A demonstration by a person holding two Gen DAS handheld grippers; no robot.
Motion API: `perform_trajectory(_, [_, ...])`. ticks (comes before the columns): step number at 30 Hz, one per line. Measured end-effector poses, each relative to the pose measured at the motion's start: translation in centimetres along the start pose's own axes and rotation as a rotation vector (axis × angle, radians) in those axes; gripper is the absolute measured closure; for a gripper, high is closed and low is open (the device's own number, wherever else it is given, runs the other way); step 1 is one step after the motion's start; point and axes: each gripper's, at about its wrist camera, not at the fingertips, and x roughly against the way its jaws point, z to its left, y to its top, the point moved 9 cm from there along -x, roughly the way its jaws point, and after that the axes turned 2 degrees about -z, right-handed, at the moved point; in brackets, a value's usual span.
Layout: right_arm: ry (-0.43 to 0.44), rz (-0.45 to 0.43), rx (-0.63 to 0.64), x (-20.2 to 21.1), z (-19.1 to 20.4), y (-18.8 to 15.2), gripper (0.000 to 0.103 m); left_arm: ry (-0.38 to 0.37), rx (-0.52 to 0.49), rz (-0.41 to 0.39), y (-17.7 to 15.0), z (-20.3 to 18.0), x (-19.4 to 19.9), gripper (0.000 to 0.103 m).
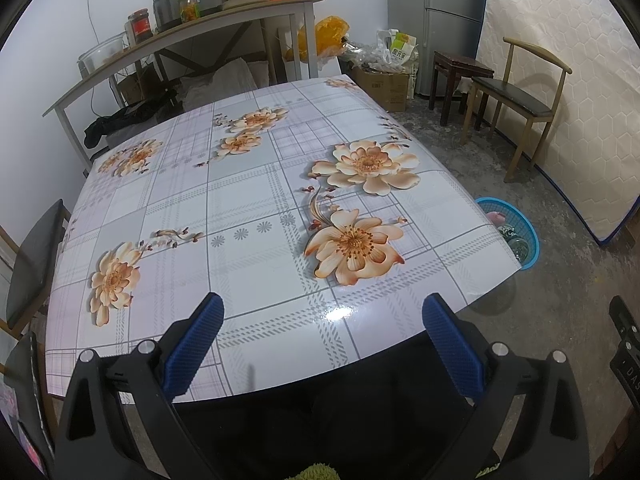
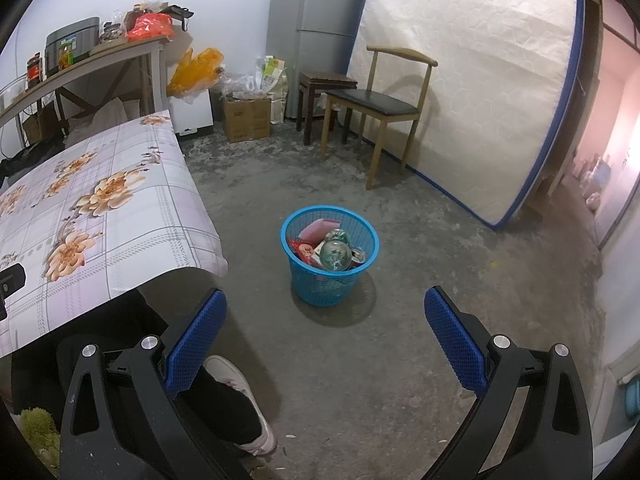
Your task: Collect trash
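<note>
blue basket (image 2: 329, 255) of trash, well ahead of right hand-held gripper (image 2: 325, 336)

My left black two-finger gripper with blue textured pads (image 1: 323, 312) sits with its jaws spread wide and nothing between them. My right black gripper with matching blue pads (image 2: 325, 306) is equally spread and empty, with my dark trouser leg (image 2: 224, 408) and pale shoe (image 2: 248, 400) below it.

Blue mesh basket (image 2: 329, 276); tablecloth (image 1: 248, 208) grey plaid, orange flowers; gripper pads (image 2: 196, 344) blue.
</note>
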Motion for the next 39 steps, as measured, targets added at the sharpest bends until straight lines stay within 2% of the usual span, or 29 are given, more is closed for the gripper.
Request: perform_trajectory(39, [-0.003, -0.002, 0.001, 0.15, -0.21, -0.01, 0.008, -0.006, 0.004, 0.006, -0.37, -0.01, 0.14, 0.006])
